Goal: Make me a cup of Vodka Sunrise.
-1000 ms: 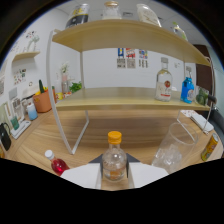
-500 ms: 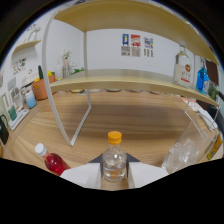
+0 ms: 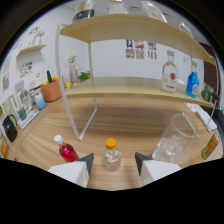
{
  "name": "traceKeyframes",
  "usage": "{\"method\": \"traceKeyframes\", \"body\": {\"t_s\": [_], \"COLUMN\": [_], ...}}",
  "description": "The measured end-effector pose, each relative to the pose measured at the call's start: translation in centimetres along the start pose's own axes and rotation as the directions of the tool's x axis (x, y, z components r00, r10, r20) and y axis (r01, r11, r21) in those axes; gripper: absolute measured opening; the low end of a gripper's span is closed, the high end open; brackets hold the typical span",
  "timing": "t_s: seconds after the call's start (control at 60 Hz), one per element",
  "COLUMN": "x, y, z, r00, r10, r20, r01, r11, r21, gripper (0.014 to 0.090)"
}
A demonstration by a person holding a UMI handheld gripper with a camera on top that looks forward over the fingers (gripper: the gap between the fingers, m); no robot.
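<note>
The jaws now stand spread apart, and the small clear bottle with the orange cap stands upright on the wooden tabletop between them, with a gap showing at each side. A moment ago the same bottle sat close in against the gripper; it is now smaller and further ahead, on its own base. Judging by that, the bottle has just been set down and let go (whether any of it was poured cannot be read from here), so this ingredient's turn looks finished and the next item can be fetched.

Just to the left of the left finger lies a small bottle of red liquid with a white cap, likely the syrup for the sunrise layer. To the right and slightly beyond the fingers stands the clear glass cup, tilted by the wide lens, with what seems to be ice in the bottom. Further back, a white-legged shelf carries a clear spirit bottle, probably the vodka, beside a blue bottle.

The gripper is held low and roughly level, looking forward across the tabletop, and has drawn back a little from the bottle.
</note>
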State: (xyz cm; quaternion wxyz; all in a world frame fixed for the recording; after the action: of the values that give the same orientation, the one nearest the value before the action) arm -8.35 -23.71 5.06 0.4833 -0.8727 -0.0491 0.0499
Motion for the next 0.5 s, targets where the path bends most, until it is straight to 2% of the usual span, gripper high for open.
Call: {"method": "traceKeyframes", "body": {"t_s": [0.05, 0.083, 0.217, 0.5], "x": [0.2, 0.4, 2.1, 9.7], "y": [-1.1, -1.9, -4.6, -4.7], "z": [-1.6, -2.8, -7.8, -14.2], "r00": [1.0, 1.0, 0.999, 0.999], "r10": [0.008, 0.011, 0.025, 0.013], "r20": [0.01, 0.017, 0.02, -0.051], "r01": [-0.008, -0.012, -0.027, -0.007], "r11": [1.0, 0.999, 0.993, 0.993], "r21": [0.023, 0.039, 0.111, 0.117], "gripper": [0.0839, 0.0856, 0.0855, 0.0855]}}
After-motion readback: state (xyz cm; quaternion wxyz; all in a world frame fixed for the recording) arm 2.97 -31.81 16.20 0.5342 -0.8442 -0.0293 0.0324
